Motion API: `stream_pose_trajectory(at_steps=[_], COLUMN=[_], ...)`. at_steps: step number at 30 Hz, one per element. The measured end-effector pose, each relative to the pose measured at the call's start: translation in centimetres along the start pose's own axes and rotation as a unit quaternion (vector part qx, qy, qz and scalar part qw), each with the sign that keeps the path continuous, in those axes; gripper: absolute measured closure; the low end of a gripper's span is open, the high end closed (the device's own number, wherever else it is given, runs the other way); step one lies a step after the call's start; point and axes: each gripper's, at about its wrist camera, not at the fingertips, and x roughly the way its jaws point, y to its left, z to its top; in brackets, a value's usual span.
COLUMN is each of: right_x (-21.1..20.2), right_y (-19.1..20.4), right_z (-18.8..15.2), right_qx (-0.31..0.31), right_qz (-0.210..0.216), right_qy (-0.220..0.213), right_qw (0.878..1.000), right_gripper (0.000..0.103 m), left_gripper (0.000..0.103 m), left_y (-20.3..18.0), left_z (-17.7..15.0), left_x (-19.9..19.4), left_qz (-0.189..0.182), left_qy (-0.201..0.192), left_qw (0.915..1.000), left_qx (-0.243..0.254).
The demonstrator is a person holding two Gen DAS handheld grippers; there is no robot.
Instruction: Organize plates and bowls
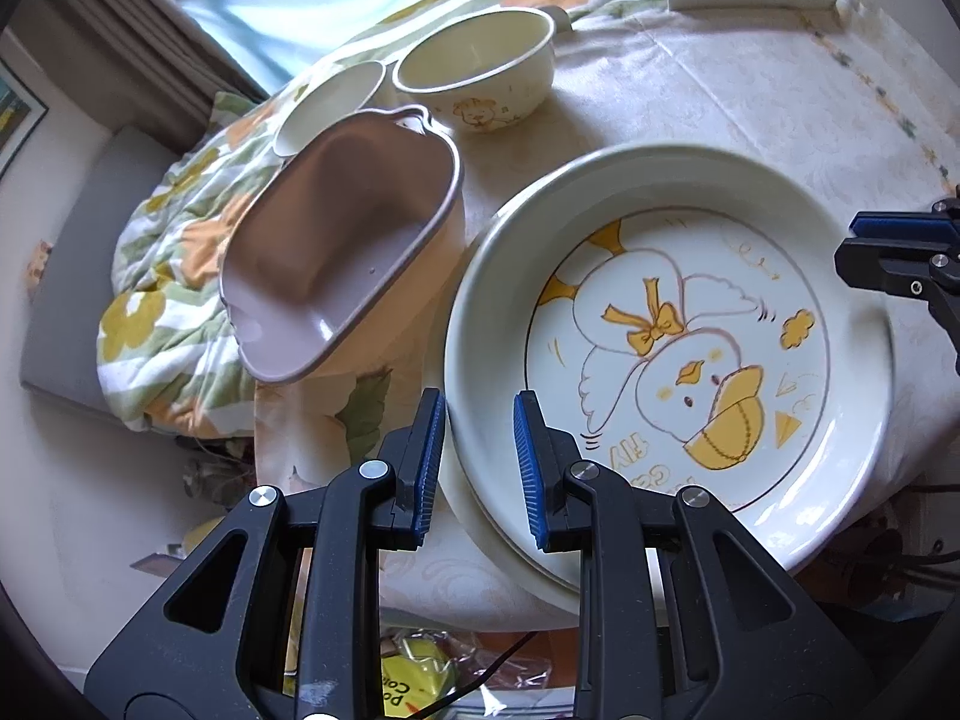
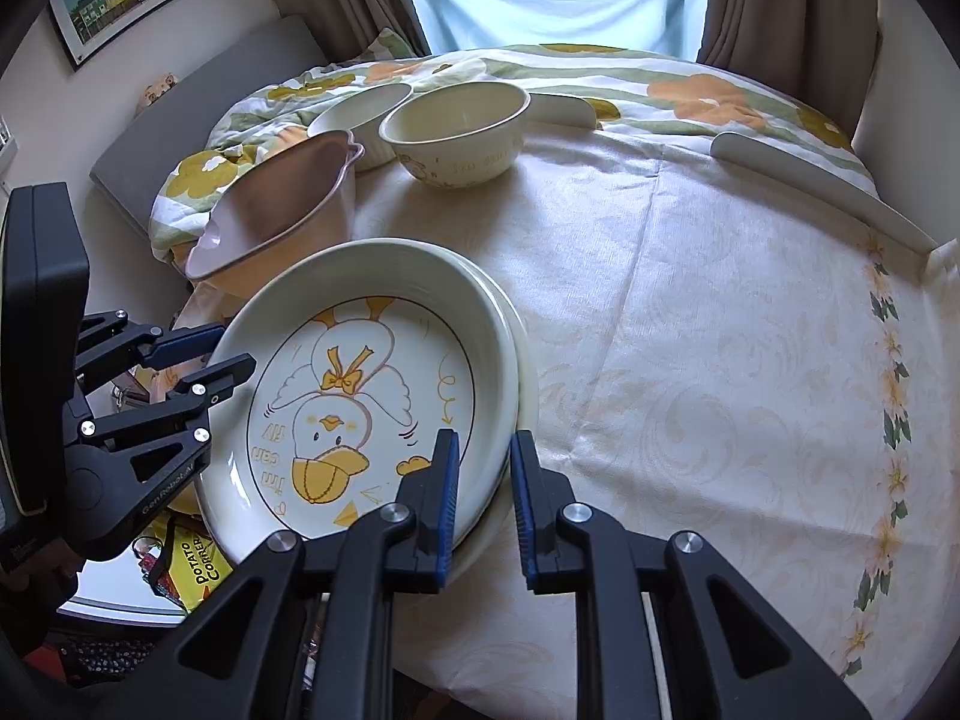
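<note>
bare tablecloth (image 2: 720, 312) right of stacked plates (image 2: 360, 408); bowls (image 2: 456, 132) crowding far-left

Lower plate (image 2: 523, 360): only a crescent of rim shows under the duck plate (image 2: 360, 396); its face is hidden. Small ramekin (image 1: 327, 102): partly occluded by the pink dish (image 1: 336, 240) near the worktop's far-left corner. Yellow snack bag (image 2: 192, 564): below the worktop's near edge, cut off, print only partly legible. Right tongs (image 1: 900, 258): cut by the left wrist view's right edge.
</note>
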Motion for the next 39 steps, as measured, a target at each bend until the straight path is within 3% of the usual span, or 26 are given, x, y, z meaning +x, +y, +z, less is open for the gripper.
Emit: stream_pose_trajectory(at_steps=[3,5,6,7,9,10,11,13,18,25,27,30,32,33,38,39], right_x=[-1.7,-3.1,-3.8,-4.5,-5.8,-6.3,-6.8,-6.6,-4.3,3.2,5.6,8.8,10.3,10.8,12.9,13.1], right_y=[0.0,0.1,0.2,0.2,0.4,0.5,0.6,1.1,3.3,6.8,7.5,8.4,8.7,8.7,9.0,9.1], right_z=[0.8,1.8,2.4,3.0,4.4,5.0,5.8,7.5,11.2,14.8,15.2,15.6,15.8,15.9,16.1,16.1], right_qx=[0.004,0.001,0.000,0.000,-0.003,-0.006,-0.012,-0.027,-0.052,-0.064,-0.063,-0.065,-0.063,-0.062,-0.059,-0.058], right_qz=[0.015,0.026,0.035,0.043,0.047,0.050,0.059,0.073,0.056,0.074,0.074,0.077,0.084,0.086,0.092,0.091], right_qy=[-0.021,-0.038,-0.047,-0.058,-0.084,-0.097,-0.108,-0.090,-0.062,0.022,0.044,0.077,0.091,0.095,0.113,0.114], right_qw=[1.000,0.999,0.998,0.997,0.995,0.994,0.992,0.993,0.995,0.995,0.994,0.992,0.990,0.990,0.988,0.988], right_gripper=[0.087,0.087,0.087,0.081,0.039,0.007,0.003,0.003,0.003,0.004,0.005,0.024,0.035,0.037,0.069,0.071], left_gripper=[0.079,0.053,0.017,0.001,0.000,0.000,0.000,0.000,0.000,0.001,0.001,0.008,0.014,0.019,0.043,0.051], left_y=[1.3,2.5,3.4,4.1,5.9,6.7,7.6,9.7,14.7,18.7,19.0,19.0,18.8,18.8,18.4,18.4], left_z=[0.5,0.8,1.0,1.1,1.2,1.4,1.6,1.6,0.6,-1.1,-1.2,-0.7,-0.2,0.0,0.5,0.5], left_x=[-2.3,-4.0,-5.0,-5.8,-7.7,-8.1,-8.2,-8.0,-5.4,0.8,2.7,5.3,6.8,7.4,10.2,10.4], left_qz=[-0.011,-0.010,-0.004,0.000,-0.001,-0.005,-0.005,-0.016,-0.073,-0.126,-0.139,-0.151,-0.154,-0.154,-0.163,-0.163], left_qy=[-0.025,-0.043,-0.055,-0.067,-0.100,-0.103,-0.100,-0.091,-0.059,-0.011,0.002,0.020,0.033,0.038,0.067,0.070], left_qw=[0.9993,0.9977,0.9960,0.9941,0.9876,0.9854,0.9834,0.9769,0.9528,0.9191,0.9131,0.9103,0.9135,0.9150,0.9136,0.9137], left_qx=[-0.026,-0.051,-0.070,-0.086,-0.121,-0.135,-0.152,-0.192,-0.289,-0.373,-0.383,-0.385,-0.375,-0.371,-0.366,-0.365])
